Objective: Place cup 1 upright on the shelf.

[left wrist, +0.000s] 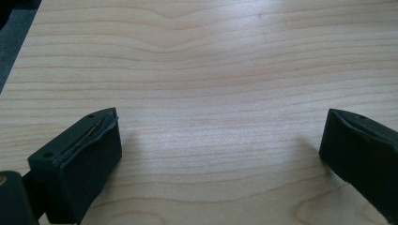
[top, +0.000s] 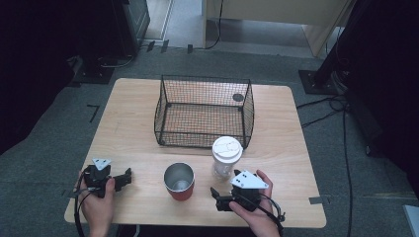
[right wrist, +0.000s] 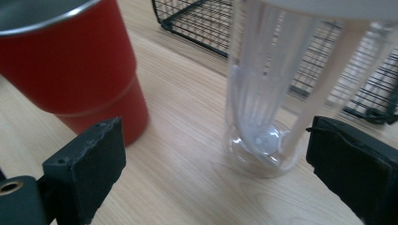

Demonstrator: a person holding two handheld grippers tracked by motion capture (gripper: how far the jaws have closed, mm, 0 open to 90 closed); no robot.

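On the left of the light wooden tabletop (top: 133,98), the left hand-held gripper (top: 126,177) rests in a person's hand near the front edge, jaws spread wide with only bare wood between them. It takes no part in the work at this moment.

Toward the middle stands a red cup (top: 179,181) with a shiny metal inside, upright and empty as far as can be seen. Just to its right, and a little farther back, stands a clear plastic cup (top: 226,157) with a white lid, also upright; something pale, perhaps plastic cutlery, stands inside it.

At the front right, the right hand-held gripper (top: 214,193) lies low over the tabletop, jaws open and gripping nothing. In its own view the red cup (right wrist: 70,65) sits by the left jaw and the clear plastic cup (right wrist: 286,93) toward the right jaw, neither touched.

This looks like the approach before a grasp. Which cup is meant is not certain. The next move calls for lining the jaws around one cup only, since the two stand close and a wide sweep could knock the other.

Behind both cups a black wire basket (top: 203,112) stands open-topped, a likely destination.
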